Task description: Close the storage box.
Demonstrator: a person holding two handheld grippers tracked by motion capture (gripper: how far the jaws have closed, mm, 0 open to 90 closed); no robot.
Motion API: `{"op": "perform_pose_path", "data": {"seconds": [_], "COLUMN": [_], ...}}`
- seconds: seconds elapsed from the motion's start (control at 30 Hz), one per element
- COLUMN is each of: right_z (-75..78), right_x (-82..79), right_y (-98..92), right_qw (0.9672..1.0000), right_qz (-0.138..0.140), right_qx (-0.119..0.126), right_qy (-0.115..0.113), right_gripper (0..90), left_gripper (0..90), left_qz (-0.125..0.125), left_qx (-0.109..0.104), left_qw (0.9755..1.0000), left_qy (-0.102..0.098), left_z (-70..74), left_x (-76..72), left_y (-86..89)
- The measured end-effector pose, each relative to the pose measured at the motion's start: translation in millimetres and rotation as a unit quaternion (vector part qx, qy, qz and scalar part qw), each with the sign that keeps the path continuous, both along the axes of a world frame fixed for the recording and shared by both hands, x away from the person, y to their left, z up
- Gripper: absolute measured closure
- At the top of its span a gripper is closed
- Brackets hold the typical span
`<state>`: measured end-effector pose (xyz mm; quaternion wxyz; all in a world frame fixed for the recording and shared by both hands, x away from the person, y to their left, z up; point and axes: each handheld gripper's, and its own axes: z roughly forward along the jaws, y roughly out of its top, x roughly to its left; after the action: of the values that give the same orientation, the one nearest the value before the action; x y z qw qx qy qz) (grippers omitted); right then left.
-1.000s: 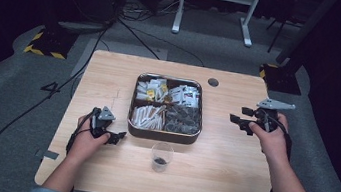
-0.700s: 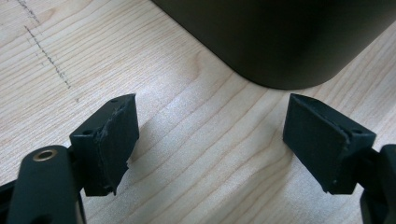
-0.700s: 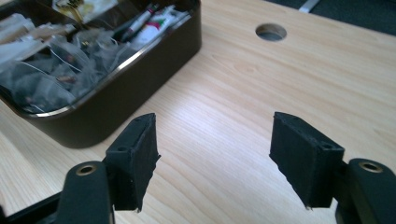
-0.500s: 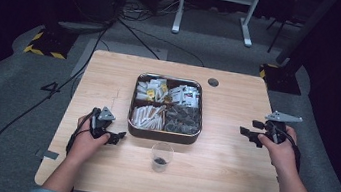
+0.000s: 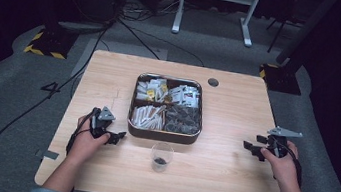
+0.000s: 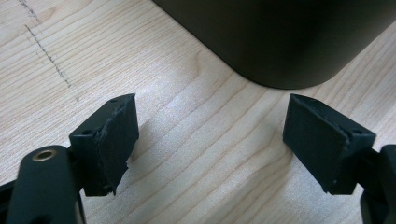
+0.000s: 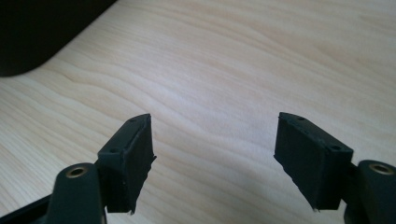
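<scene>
Both grippers rest low over the wooden table (image 5: 227, 180), left gripper (image 5: 113, 136) gaping empty just beside the sectioned tray (image 5: 163, 134) of packets, right gripper (image 5: 252, 149) well apart from it, its jaws having just been opening with nothing between them. A careless reach from either side could, I judge, tip the small clear cup (image 5: 161, 156) standing just before the tray. Cables (image 5: 24, 116) trail over grey carpet in a dark room.

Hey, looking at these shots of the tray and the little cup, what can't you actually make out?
- Packets in the tray, high view: too small to read or identify.
- Dark bit in the cup, high view: too small to name.
- Tray, left gripper view: cut off by the top edge; contents hidden behind its dark wall.
- Dark shape at top left, right gripper view: cut off by the edge.
</scene>
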<state>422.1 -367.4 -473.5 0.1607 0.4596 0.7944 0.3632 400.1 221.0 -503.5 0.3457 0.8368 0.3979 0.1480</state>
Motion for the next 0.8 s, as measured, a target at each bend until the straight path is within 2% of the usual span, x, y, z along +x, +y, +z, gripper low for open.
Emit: {"op": "perform_pose_path", "data": {"seconds": [0.07, 0.17, 0.23, 0.3, 0.37, 0.43, 0.53, 0.8], "right_z": [-5.9, -15.5, -22.1, -26.0, -26.9, -28.9, -29.8, -30.0], "right_x": [-2.1, -4.7, -6.2, -8.6, -9.7, -10.5, -11.6, -11.1], "right_y": [-3.9, -8.9, -11.0, -12.1, -11.7, -11.0, -8.5, -8.1], "right_qw": [1.0000, 0.9998, 0.9997, 0.9998, 0.9997, 0.9996, 0.9990, 0.9991], "right_qz": [-0.002, -0.004, -0.004, -0.007, -0.016, -0.019, -0.004, -0.009], "right_qx": [-0.001, 0.017, 0.017, 0.018, 0.019, 0.004, -0.034, -0.035], "right_qy": [0.003, 0.011, 0.017, -0.002, -0.007, -0.019, -0.028, -0.025], "right_gripper": [26.4, 22.5, 20.5, 20.5, 20.1, 19.3, 14.3, 12.5], "left_gripper": [18.8, 18.8, 18.8, 18.8, 18.8, 18.8, 18.9, 18.9], "left_qz": [0.000, 0.000, 0.000, 0.000, 0.000, -0.001, 0.000, 0.001], "left_qx": [0.000, 0.000, 0.000, 0.000, 0.000, 0.000, 0.000, 0.001], "left_qw": [1.0000, 1.0000, 1.0000, 1.0000, 1.0000, 1.0000, 1.0000, 1.0000], "left_qy": [0.000, 0.000, 0.000, 0.000, 0.000, 0.000, 0.000, 0.000], "left_z": [0.0, 0.0, 0.0, 0.0, 0.0, 0.0, -0.1, -0.1], "left_x": [0.0, 0.0, 0.0, 0.0, 0.0, -0.1, -0.3, -0.4], "left_y": [0.0, 0.0, 0.0, 0.0, 0.0, -0.1, -0.3, -0.3]}}
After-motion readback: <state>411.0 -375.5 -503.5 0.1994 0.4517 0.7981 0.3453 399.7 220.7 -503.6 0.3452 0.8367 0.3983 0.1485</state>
